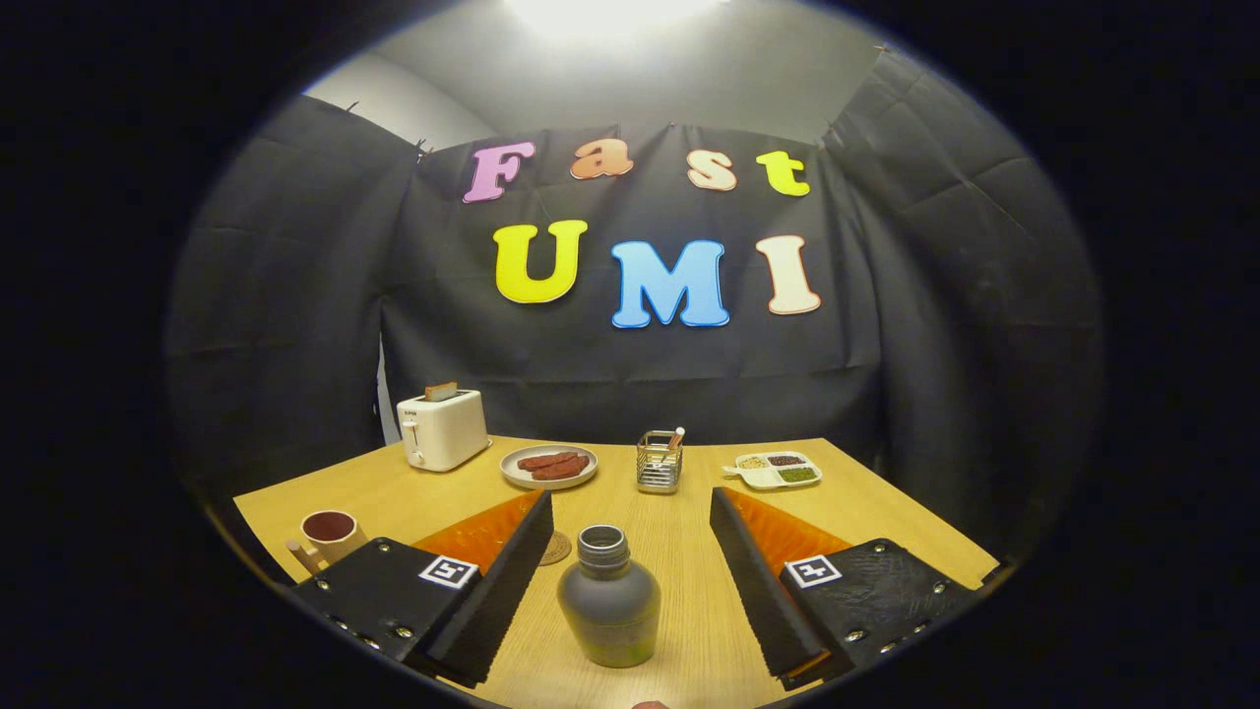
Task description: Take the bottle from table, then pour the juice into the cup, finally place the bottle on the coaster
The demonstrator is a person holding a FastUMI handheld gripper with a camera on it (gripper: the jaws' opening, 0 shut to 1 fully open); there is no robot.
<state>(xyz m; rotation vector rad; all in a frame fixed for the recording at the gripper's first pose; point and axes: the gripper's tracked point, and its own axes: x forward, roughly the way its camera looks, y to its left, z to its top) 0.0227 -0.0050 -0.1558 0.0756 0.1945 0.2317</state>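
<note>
A grey uncapped bottle (608, 599) with a greenish bottom stands upright on the wooden table (679, 537), between my two fingers. My gripper (630, 581) is open, with a gap on each side of the bottle and neither black pad (497, 591) touching it. A pinkish cup (331, 535) with a dark red inside stands beyond the left finger, near the table's left edge. A round woven coaster (557, 547) lies just past the left finger's tip, partly hidden behind it.
Along the far side of the table stand a white toaster (442, 429), a plate of sausages (549, 466), a wire holder (659, 461) and a divided white tray (775, 470) of seeds. Black cloth walls close the booth behind and beside the table.
</note>
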